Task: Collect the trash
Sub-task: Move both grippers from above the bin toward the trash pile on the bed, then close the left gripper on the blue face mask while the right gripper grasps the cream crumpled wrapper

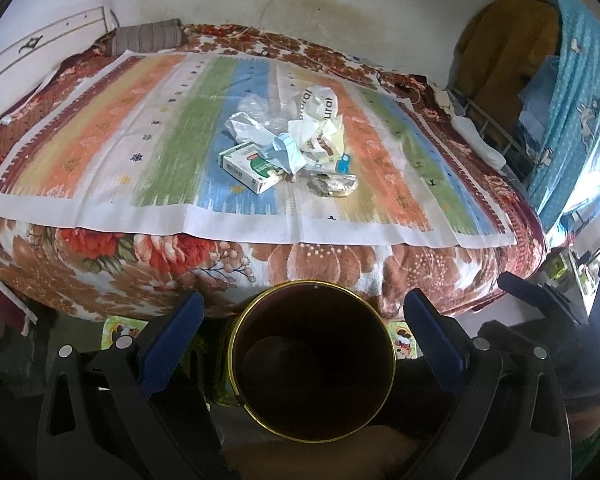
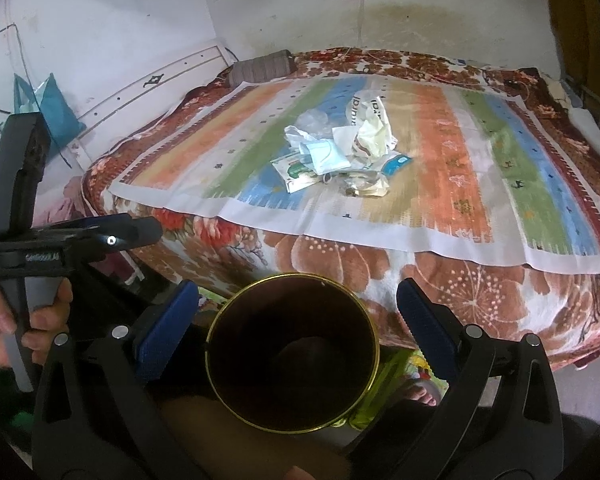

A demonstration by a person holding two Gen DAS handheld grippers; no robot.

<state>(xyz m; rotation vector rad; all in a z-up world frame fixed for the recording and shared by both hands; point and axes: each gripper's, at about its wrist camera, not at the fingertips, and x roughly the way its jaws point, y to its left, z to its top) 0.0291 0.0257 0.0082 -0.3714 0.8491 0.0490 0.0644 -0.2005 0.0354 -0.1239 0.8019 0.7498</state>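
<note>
- The trash pile [image 1: 288, 140] lay near the middle of a striped cloth [image 1: 100, 148] spread over the bed [image 1: 320, 264], well apart from both hand-held grippers.
- It held a green-and-white carton [image 1: 246, 166], a crumpled face mask [image 1: 286, 152], a printed plastic bag [image 1: 320, 106], clear film, crumpled paper and a small foil wrapper [image 1: 338, 184], most of them touching or overlapping.
- By the look of it, everything would be light. The bag, mask and paper should be soft and crush easily, so a pinch on any raised fold ought to hold. The film and foil may be slippery. The carton seemed the stiffest piece, best taken across its narrow sides.
- A dark bin with a gold rim [image 1: 312, 360] stood below the near edge of the bed, its mouth open upward; its bottom was too dark to read.
- The left hand-held gripper [image 1: 300, 332] was spread wide and held nothing, its blue pads either side of the bin in view, not touching it as far as I could tell.
- The right hand-held gripper [image 2: 296, 320] was likewise wide apart and empty, framing the same bin.
- In the right wrist view a hand [image 2: 16, 320] gripped the handle of the left tool.
</note>
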